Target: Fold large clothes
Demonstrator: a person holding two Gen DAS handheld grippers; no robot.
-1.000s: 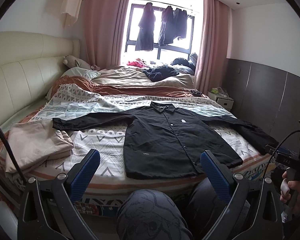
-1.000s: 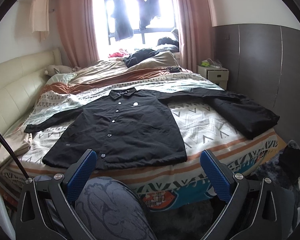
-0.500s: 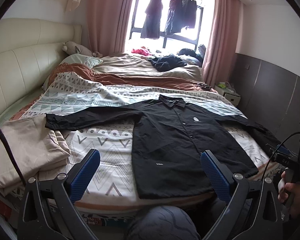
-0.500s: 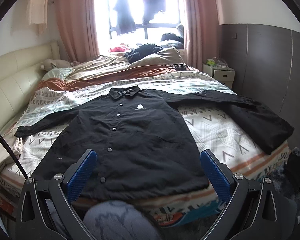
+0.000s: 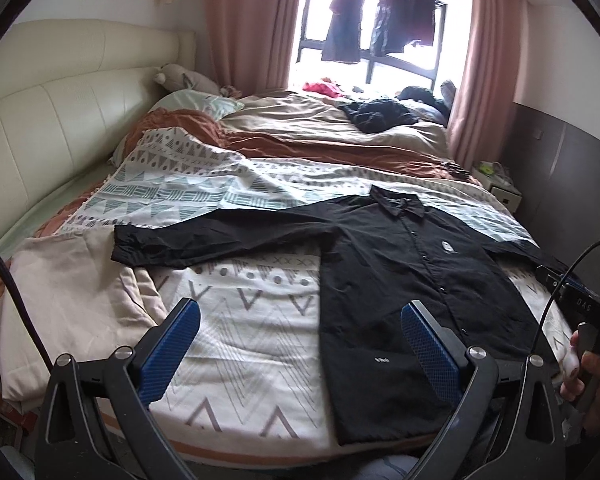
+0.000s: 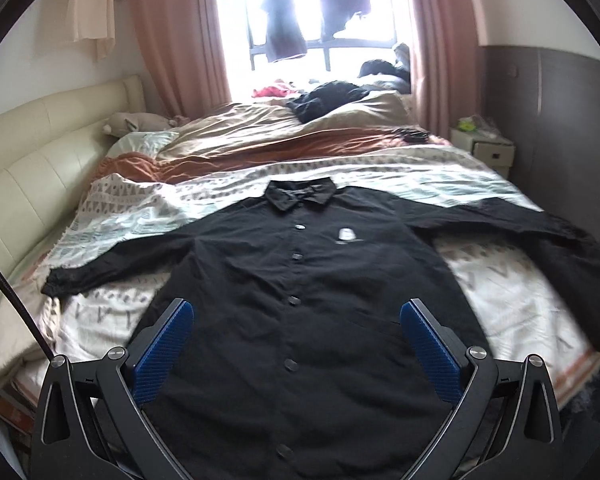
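Lying buttoned on the patterned bedspread, black shirt; both claws gape, seemingly empty

We see a black, long-sleeved, collared button-front shirt lying flat and face up on the patterned bedspread, buttoned shut, both sleeves spread wide, a small white emblem on its chest, hem at the bed's near edge.

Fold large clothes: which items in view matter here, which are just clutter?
In play: black shirt, laid flat, buttoned; left gripper and right gripper, both open.

Clutter: beige folded cloth, dark clothes heap, plush toy, hanging garments, nightstand.
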